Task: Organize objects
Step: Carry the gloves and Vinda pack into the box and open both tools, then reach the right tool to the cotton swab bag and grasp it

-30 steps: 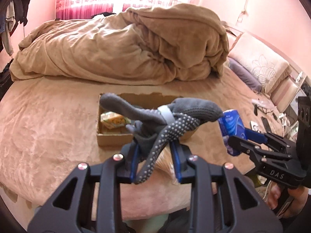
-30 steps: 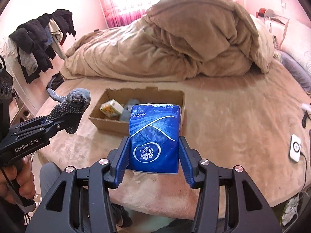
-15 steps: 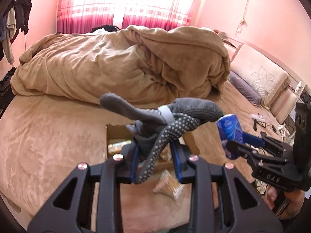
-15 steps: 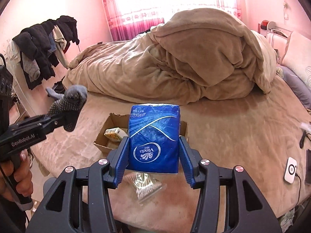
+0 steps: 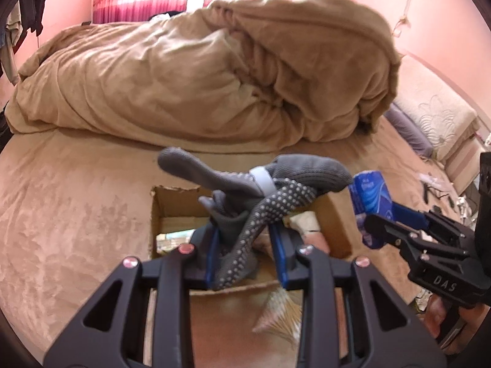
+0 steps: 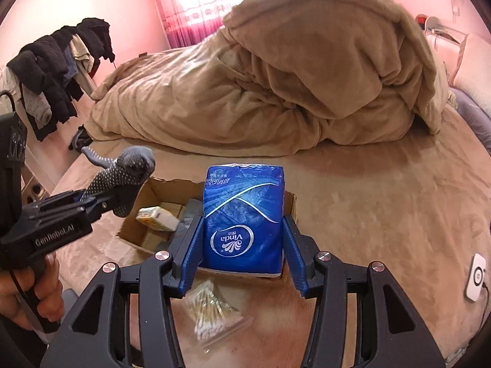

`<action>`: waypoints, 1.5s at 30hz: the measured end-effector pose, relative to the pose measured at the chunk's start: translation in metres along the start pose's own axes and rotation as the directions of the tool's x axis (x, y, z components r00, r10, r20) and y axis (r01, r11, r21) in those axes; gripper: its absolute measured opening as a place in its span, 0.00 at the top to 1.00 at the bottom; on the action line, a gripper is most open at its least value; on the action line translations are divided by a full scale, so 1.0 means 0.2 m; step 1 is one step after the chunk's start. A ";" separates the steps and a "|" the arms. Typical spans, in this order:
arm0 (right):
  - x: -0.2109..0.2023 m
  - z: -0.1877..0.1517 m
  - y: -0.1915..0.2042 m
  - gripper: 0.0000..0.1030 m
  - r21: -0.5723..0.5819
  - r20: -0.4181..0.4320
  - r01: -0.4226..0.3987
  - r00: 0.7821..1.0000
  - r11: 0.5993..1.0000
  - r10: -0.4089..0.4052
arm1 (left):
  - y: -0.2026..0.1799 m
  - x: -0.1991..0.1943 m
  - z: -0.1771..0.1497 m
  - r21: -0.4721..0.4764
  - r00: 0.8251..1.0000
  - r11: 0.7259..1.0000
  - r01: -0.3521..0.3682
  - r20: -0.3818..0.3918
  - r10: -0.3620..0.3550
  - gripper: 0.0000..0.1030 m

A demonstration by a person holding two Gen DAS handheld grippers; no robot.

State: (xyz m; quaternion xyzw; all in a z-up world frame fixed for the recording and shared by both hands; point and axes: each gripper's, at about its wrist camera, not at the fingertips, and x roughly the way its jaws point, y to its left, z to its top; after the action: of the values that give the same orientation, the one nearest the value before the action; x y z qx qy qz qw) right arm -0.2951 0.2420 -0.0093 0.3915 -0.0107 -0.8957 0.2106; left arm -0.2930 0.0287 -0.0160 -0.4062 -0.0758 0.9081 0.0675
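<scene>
Left gripper (image 5: 245, 245): its jaws are pinching a bundle of grey dotted gloves (image 5: 260, 196), which is sticking up and forward out of the blue pads.
Gloves' long axis: the bundle is running roughly crosswise to the fingers, one glove finger poking out to the left and the fat end bulging right.
Cardboard box (image 5: 156, 211): it is sitting open on the tan bedspread (image 5: 67, 220), directly ahead of and below the left gripper; a small yellow-and-white carton (image 6: 158, 216) is already lying inside.
Deciding relation: in the left wrist view the gloves are hanging over the box opening, so the drop looks to be straight down, not a further reach.
Bag of cotton swabs (image 6: 211, 309): it is lying on the bedspread just in front of the box's near wall, beneath both grippers.
Right gripper (image 6: 242, 251): its jaws are clamping a blue Vinda tissue pack (image 6: 244, 217), held upright with its long axis pointing away along the fingers.
Tissue pack to box: it is hovering at the box's right near corner, partly over the opening.
Nearer hand: I judge the left one better centred over the box, so it is likely releasing first.
</scene>
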 end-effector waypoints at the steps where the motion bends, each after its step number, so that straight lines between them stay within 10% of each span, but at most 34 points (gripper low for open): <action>1: 0.03 0.00 -0.01 0.49 0.004 -0.007 -0.002 1.000 1.000 0.002 | 0.00 0.05 0.00 0.006 1.000 1.000 -0.009 -0.012 0.009 0.70; 19: 0.46 -0.05 -0.06 0.40 0.004 -0.133 -0.014 0.991 1.000 0.015 | 0.08 0.51 -0.06 0.029 0.987 0.995 -0.092 -0.132 0.095 0.62; 26: 0.39 -0.05 -0.05 0.29 -0.006 -0.100 0.021 0.995 1.000 -0.022 | 0.09 0.36 -0.06 0.009 0.992 0.996 -0.091 -0.091 0.091 0.38; 45: -0.13 -0.15 0.06 0.29 0.040 0.022 0.044 0.999 0.998 -0.045 | 0.07 -0.30 -0.18 -0.030 0.997 0.997 -0.073 0.035 0.074 0.32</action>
State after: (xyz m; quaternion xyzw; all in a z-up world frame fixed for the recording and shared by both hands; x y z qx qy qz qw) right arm -0.2541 0.2462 -0.0104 0.3855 -0.0220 -0.9042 0.1826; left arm -0.2278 0.0078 0.0020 -0.3934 -0.0753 0.9159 0.0269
